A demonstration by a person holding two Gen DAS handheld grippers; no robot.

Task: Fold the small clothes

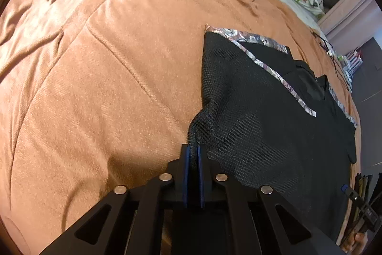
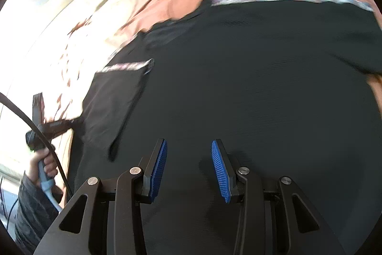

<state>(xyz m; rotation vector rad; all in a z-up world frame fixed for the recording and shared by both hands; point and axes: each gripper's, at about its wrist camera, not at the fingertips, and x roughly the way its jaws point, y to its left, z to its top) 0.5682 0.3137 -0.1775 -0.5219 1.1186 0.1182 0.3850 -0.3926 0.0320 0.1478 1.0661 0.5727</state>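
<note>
- Pinching a bunched corner of the black garment [image 1: 250,116], the left gripper [image 1: 193,152] has its blue pads pressed together on the mesh cloth, which rises into a small peak at the tips. That hold looks meant to carry this edge over for a fold.
- Spreading away from those tips toward the right of the left wrist view, the garment lies mostly flat on the orange blanket [image 1: 107,63]. Its floral trim [image 1: 274,71] runs along an edge already turned over, so one fold seems made.
- Hovering over the middle of the same garment [image 2: 238,75] in the blurred right wrist view, the right gripper [image 2: 188,154] has its jaws spread with only flat cloth below and nothing between the pads. It appears free to find a second grip.
- At that view's left edge, a hand [image 2: 45,161] grips the other tool's handle beside the garment's border.
</note>
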